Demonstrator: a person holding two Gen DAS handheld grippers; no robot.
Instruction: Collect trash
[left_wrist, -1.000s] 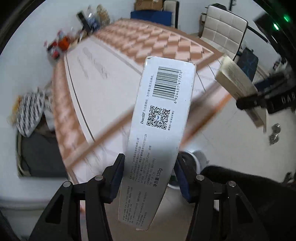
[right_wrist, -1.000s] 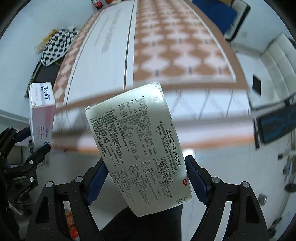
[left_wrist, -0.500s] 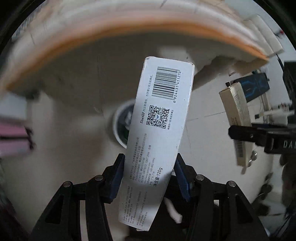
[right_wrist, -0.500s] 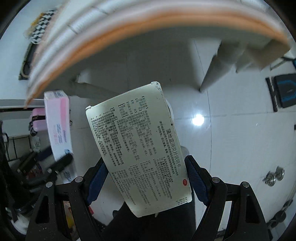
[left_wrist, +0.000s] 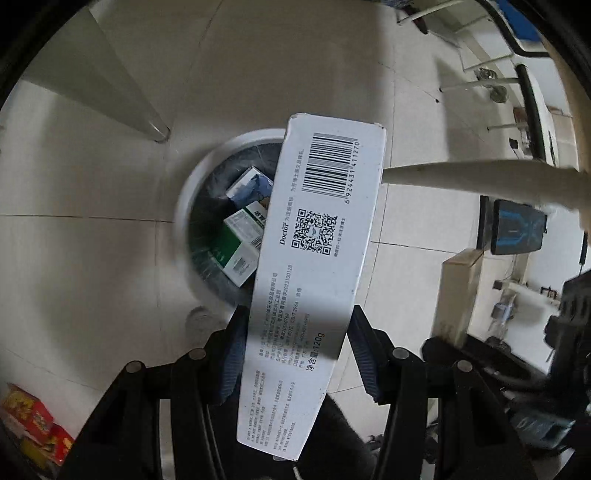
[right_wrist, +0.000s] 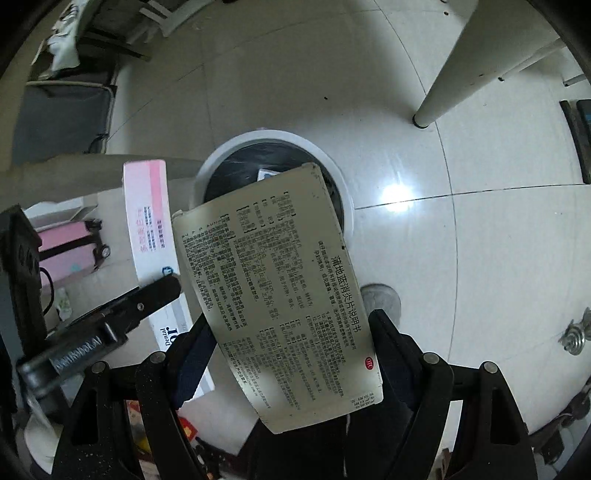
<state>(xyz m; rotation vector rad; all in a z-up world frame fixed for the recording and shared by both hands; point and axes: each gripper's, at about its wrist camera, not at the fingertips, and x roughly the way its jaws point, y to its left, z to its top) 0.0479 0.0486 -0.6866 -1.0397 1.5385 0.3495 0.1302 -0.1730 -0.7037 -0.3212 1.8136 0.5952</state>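
Pale floor tiles (left_wrist: 92, 258) fill both views, with a white-rimmed bin (left_wrist: 184, 206) standing on them beneath your two grippers. Your left gripper (left_wrist: 295, 350) has its fingers (left_wrist: 232, 354) pinching a long white box (left_wrist: 314, 258) (barcode and QR code facing the camera), held above the bin's right side. Only this view looks into the bin: small cartons (left_wrist: 242, 236), one green and white, one blue and white, lie on its dark liner.

Your right gripper (right_wrist: 291, 354) has its fingers (right_wrist: 194, 354) clamped on a pale box (right_wrist: 277, 295) covered in dense print, which hides most of the bin (right_wrist: 343, 192) below. This view alone shows the white box's pink face (right_wrist: 146, 214), just left of the pale box, and a pink suitcase (right_wrist: 70, 251) at the far left. A table leg (right_wrist: 450, 85) stands beyond the bin.
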